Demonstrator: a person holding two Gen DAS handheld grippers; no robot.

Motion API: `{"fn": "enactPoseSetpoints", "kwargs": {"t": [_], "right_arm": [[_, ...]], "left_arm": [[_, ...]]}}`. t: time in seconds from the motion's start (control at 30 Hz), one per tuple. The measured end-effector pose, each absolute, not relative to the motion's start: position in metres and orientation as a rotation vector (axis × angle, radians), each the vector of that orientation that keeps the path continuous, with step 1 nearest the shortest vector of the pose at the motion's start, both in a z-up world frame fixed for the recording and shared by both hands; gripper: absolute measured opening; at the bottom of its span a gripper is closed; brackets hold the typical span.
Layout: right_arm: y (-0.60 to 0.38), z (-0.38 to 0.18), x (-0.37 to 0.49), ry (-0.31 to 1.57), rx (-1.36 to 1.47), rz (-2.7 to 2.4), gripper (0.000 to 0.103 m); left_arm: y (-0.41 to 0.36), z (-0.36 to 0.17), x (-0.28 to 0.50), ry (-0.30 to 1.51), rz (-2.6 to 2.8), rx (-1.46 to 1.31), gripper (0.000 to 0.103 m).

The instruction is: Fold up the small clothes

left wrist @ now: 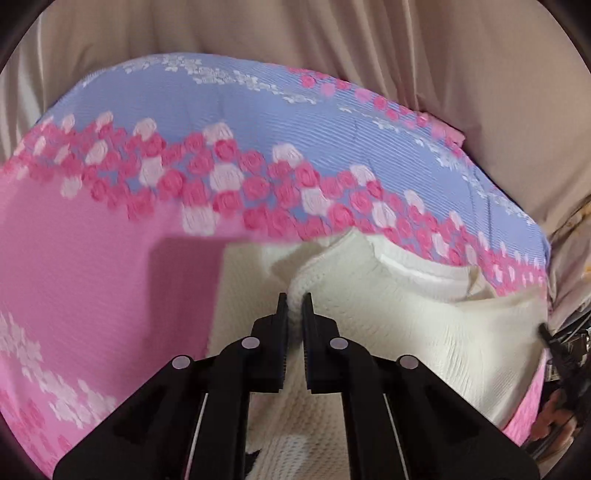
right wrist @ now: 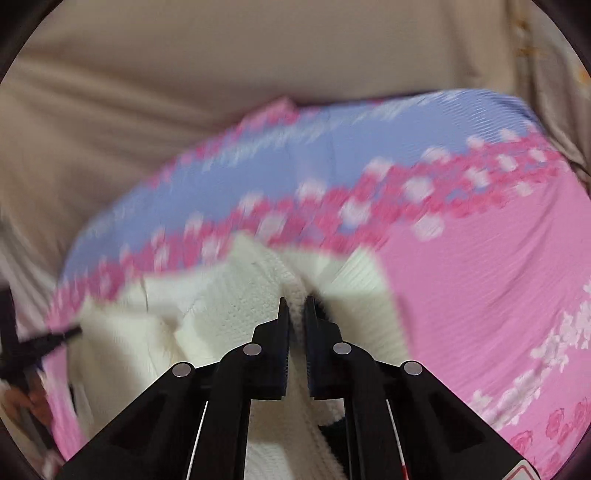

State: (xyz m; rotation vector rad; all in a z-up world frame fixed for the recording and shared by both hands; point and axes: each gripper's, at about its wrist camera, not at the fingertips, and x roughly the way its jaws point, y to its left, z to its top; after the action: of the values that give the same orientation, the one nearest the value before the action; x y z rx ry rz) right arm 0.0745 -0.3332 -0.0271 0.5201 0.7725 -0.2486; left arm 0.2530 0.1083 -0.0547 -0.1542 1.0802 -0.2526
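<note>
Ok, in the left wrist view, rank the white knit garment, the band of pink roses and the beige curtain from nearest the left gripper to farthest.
1. White knit garment: pinched in the left gripper.
2. Band of pink roses: ahead, across the bedspread.
3. Beige curtain: behind the bed, along the top.

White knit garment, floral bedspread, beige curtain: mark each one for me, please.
white knit garment [left wrist: 388, 306]: left wrist view, on the raised knit panel right of the gripper tips.
floral bedspread [left wrist: 92, 277]: left wrist view, on its plain pink area.
beige curtain [right wrist: 221, 44]: right wrist view, on the cloth behind the bed.
</note>
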Motion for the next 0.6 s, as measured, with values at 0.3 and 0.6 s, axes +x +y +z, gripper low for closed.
{"fn": "enactPoseSetpoints", "kwargs": {"t": [0.3,0.6], "right_arm": [[-0.342,-0.09,0.1,0.984,0.449,-0.314,0.007],[-0.275,-0.022,0.026,0.841,0.33,-0.224,0.02]], "left_arm": [[0.097,-0.099,0.278,1.167,-0.197,-0.12,0.006],[0.106,-0.044,0.208,1.063,-0.251,-0.221,0.034]]}}
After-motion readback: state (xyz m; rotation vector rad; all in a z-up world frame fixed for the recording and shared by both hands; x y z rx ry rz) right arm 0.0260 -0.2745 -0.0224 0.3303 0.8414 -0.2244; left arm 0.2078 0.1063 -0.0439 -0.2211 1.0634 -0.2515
